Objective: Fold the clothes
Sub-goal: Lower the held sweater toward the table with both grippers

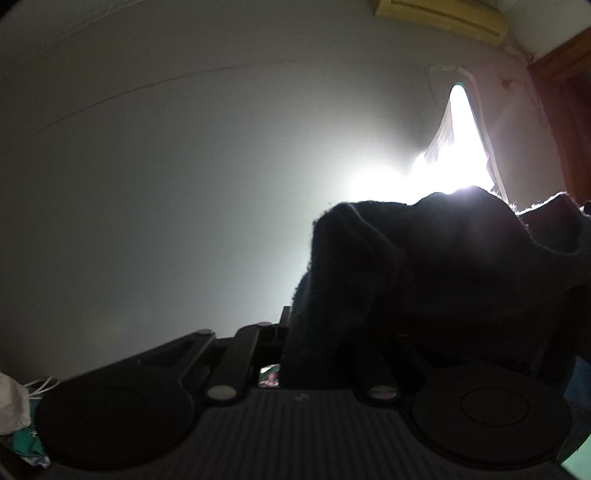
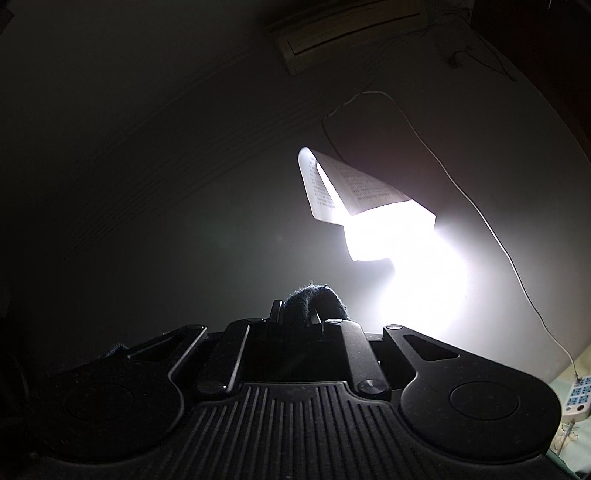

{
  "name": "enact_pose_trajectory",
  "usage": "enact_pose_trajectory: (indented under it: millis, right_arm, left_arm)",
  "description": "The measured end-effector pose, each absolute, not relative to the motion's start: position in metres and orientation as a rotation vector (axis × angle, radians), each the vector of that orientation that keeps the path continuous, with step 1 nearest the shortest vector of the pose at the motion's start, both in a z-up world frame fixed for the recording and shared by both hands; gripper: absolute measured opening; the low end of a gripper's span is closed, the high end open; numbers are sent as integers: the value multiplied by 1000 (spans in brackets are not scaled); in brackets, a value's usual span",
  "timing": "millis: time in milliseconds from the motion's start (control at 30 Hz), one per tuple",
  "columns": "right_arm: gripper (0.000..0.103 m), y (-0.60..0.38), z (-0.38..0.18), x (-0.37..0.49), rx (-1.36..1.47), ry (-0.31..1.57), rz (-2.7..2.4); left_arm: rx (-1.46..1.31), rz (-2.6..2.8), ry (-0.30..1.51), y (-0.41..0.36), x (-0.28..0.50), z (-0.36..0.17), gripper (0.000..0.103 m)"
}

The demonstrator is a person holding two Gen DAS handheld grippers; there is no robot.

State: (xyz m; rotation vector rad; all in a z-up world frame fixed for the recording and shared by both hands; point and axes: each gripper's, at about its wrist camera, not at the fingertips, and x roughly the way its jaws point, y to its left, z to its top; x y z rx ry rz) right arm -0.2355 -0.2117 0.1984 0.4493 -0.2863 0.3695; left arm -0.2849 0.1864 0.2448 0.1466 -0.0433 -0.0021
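Note:
Both cameras point up at the ceiling and wall. In the left wrist view a dark garment drapes over my left gripper, covering the right finger and bunching up to the right; the jaws look shut on the cloth. In the right wrist view a small bunch of the same dark, fuzzy fabric pokes up between the close-set fingers of my right gripper, which is shut on it. Most of the garment hangs out of sight below both grippers.
A bright ceiling light with paper taped over it glares in both views. An air conditioner sits high on the wall. A wooden door frame is at the right. A white cord with a remote hangs at the right.

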Motion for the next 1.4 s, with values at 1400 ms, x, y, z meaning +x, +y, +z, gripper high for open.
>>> enact_pose_trajectory:
  millis: [1400]
  right_arm:
    - [11, -172, 121, -69, 319, 134, 216]
  left_arm:
    - [64, -51, 506, 170, -116, 149, 16]
